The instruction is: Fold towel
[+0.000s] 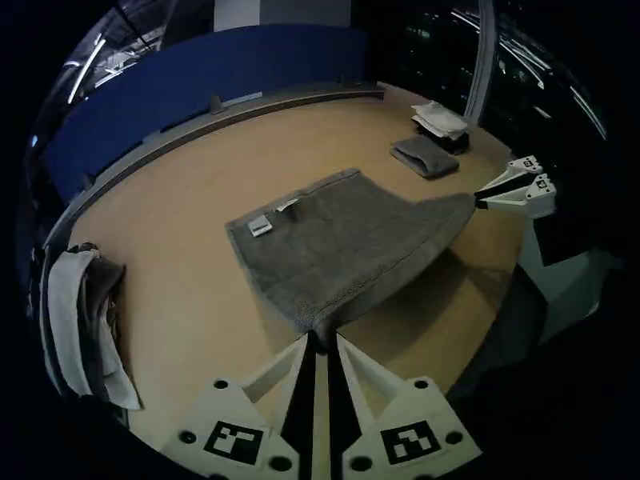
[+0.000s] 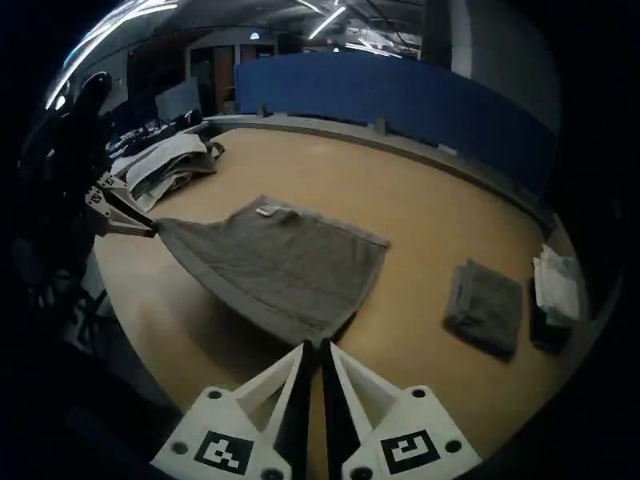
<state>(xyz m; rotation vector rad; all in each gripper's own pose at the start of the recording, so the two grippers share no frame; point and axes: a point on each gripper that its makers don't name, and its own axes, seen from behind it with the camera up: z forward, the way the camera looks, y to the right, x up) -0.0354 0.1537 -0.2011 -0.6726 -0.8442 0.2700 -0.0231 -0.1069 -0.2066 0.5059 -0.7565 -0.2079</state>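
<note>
A grey towel (image 1: 344,240) lies on the tan table with its near edge lifted off the surface. My left gripper (image 1: 322,342) is shut on one near corner. The right gripper (image 1: 478,199) shows at the far right of the left gripper view, pinching the other near corner. In the right gripper view the same towel (image 2: 280,264) stretches from my right gripper (image 2: 316,342), shut on its corner, to the left gripper (image 2: 152,226) at the left. The far edge with a white label (image 2: 272,210) rests flat on the table.
A folded grey towel (image 2: 484,308) lies on the table near a small stack of white and dark cloths (image 2: 554,298). A pile of grey and white towels (image 2: 172,164) sits at the other end. A blue partition (image 1: 208,80) runs along the table's far edge.
</note>
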